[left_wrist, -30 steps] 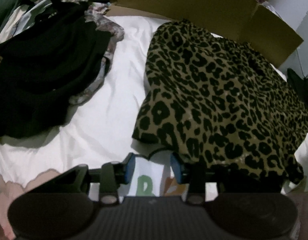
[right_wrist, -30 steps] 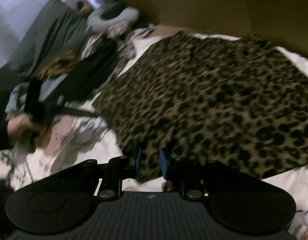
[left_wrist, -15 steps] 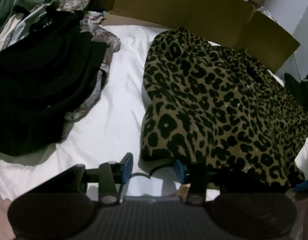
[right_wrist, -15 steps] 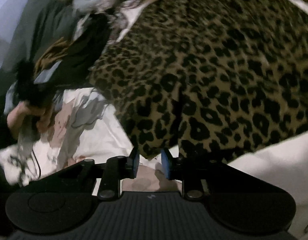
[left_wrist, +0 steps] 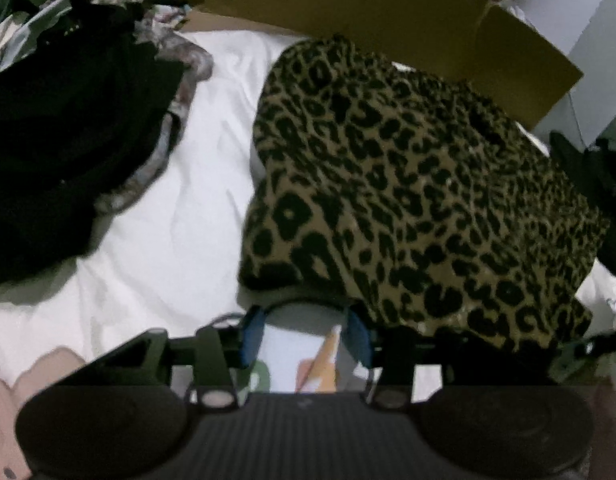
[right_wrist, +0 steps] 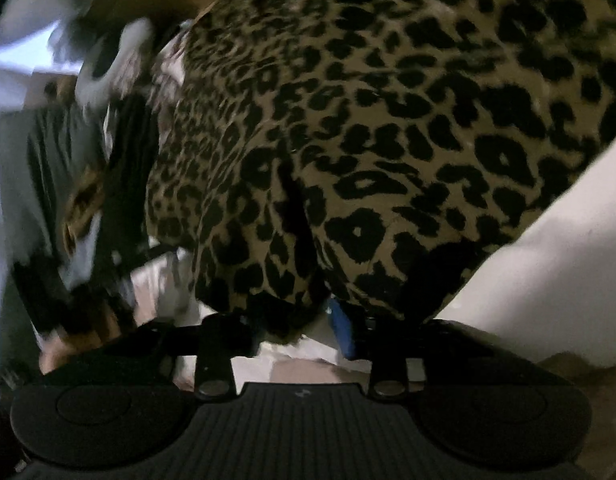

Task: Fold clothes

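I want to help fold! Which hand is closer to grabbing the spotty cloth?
Probably right: the leopard-print fabric garment drapes over its opening fingers. The left fingers, also opening, sit beside its edge.

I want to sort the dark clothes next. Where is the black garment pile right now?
In the left wrist view, the black garment pile lies at the left on the white sheet, across a bare strip from the leopard-print garment.

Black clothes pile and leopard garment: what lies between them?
In the left wrist view, only bare white sheet lies between the black clothes pile and the leopard garment; nothing else rests there.
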{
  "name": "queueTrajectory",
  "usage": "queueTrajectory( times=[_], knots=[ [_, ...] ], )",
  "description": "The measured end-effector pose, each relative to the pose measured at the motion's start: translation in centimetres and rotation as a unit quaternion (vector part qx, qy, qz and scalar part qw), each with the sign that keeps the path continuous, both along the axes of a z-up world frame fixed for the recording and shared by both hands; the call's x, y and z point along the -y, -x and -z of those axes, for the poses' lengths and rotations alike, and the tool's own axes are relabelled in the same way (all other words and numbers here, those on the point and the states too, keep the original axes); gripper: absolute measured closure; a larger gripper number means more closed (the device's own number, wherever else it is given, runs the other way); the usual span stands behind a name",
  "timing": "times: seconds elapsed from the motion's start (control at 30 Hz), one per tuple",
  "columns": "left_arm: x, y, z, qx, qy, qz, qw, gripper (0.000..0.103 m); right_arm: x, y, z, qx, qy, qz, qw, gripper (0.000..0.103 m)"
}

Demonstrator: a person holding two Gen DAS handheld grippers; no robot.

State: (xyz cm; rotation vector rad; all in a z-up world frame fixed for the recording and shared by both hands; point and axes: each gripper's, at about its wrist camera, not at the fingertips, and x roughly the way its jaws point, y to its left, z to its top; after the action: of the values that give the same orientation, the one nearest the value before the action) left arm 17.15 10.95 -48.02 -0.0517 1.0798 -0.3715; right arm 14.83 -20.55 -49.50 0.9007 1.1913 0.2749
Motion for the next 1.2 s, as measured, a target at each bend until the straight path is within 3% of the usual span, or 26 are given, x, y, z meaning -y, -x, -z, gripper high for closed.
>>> queueTrajectory(
  times=[0.17,0.23,0.3,0.47,0.73,1.03,1.13,1.2],
  knots=[
    [0.1,-0.1,0.3,0.003,-0.009,-0.001,1.0000,0.054,-0.5,-0.3,0.8,-0.003,-0.013,0.005,1.000,0.058],
    [0.1,-0.2,0.4,0.006,-0.011,-0.001,0.9999,0.054,-0.4,-0.3,1.1,-0.008,-0.022,0.009,1.000,0.085],
    [0.3,-0.1,0.5,0.007,-0.017,0.003,0.9998,0.054,-0.3,-0.4,1.5,-0.014,-0.027,0.011,0.999,0.098],
    [0.6,0.2,0.4,0.027,-0.042,-0.005,0.9987,0.055,0.1,-0.2,0.7,0.001,-0.054,0.012,0.998,0.100],
    [0.1,-0.2,-0.7,0.068,-0.054,-0.040,0.9954,0.054,0.4,-0.2,-0.3,0.011,-0.039,0.004,0.999,0.100],
    [-1.1,-2.4,0.1,0.050,0.017,-0.100,0.9936,0.054,1.7,0.6,0.2,-0.007,-0.034,0.020,0.999,0.101],
    [-0.2,-2.9,1.2,0.041,0.013,-0.083,0.9956,0.055,1.9,0.7,0.4,-0.010,-0.036,0.024,0.999,0.101],
    [0.0,-2.9,1.6,0.039,0.002,-0.076,0.9963,0.064,1.9,0.8,0.4,-0.011,-0.038,0.026,0.999,0.101]
  ],
)
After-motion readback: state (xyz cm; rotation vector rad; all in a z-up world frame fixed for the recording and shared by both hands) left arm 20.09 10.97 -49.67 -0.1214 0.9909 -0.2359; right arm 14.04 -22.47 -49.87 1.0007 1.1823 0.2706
